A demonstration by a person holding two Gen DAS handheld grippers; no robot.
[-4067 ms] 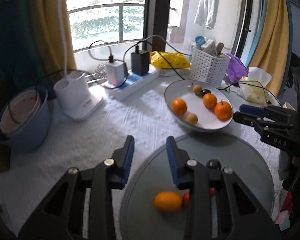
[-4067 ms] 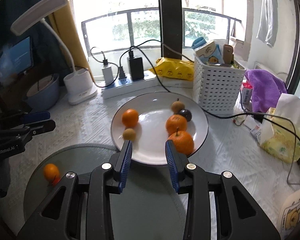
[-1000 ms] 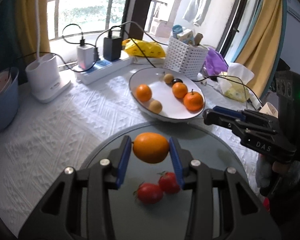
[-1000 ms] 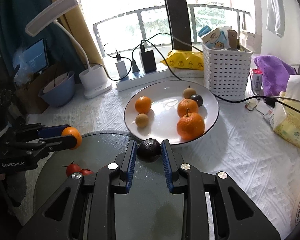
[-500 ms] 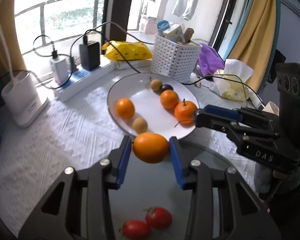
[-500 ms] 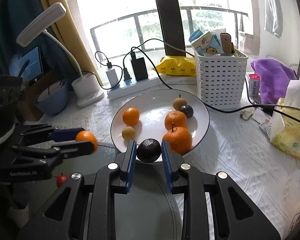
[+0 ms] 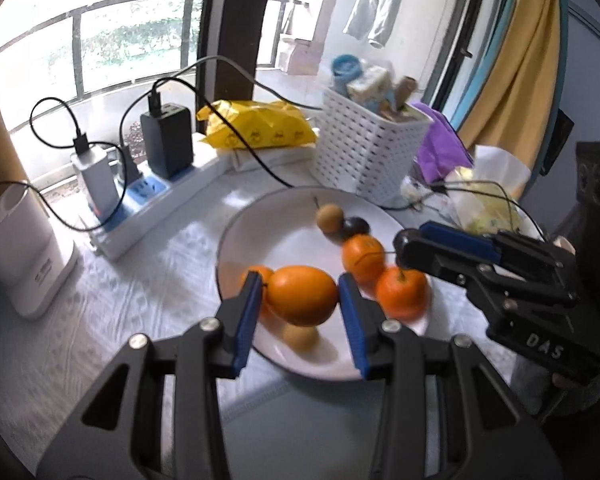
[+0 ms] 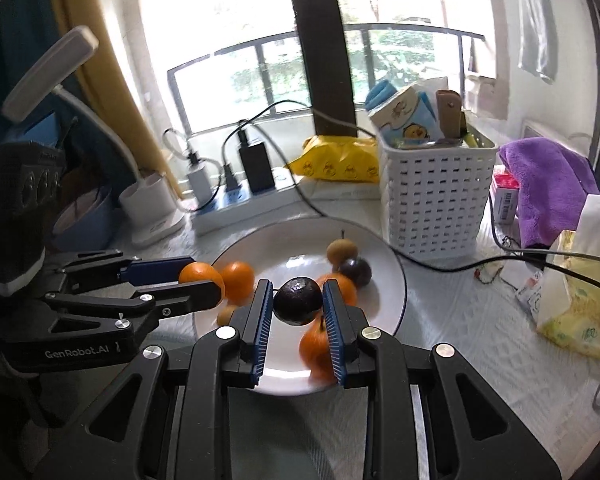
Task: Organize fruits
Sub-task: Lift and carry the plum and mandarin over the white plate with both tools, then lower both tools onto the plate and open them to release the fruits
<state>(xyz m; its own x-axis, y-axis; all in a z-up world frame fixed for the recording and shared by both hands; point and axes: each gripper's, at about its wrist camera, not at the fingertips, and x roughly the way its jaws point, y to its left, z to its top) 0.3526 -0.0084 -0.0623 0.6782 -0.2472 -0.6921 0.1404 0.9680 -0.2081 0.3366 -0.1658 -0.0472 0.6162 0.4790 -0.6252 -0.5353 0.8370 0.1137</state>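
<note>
Holding an orange tight in the left gripper, up above the near side of the white plate. Squeezing a dark round fruit in the right gripper, over the same plate beside other oranges. Showing "DAS" on the right gripper's side and "GenRobot.AI" on the left gripper's. Standing behind the plate, a white basket.

Left hand-held gripper raised above the near-left rim of the white plate, blue pads clamped on an orange fruit, right hand-held gripper above the plate's near-right part, pads clamped on a dark round fruit.
</note>
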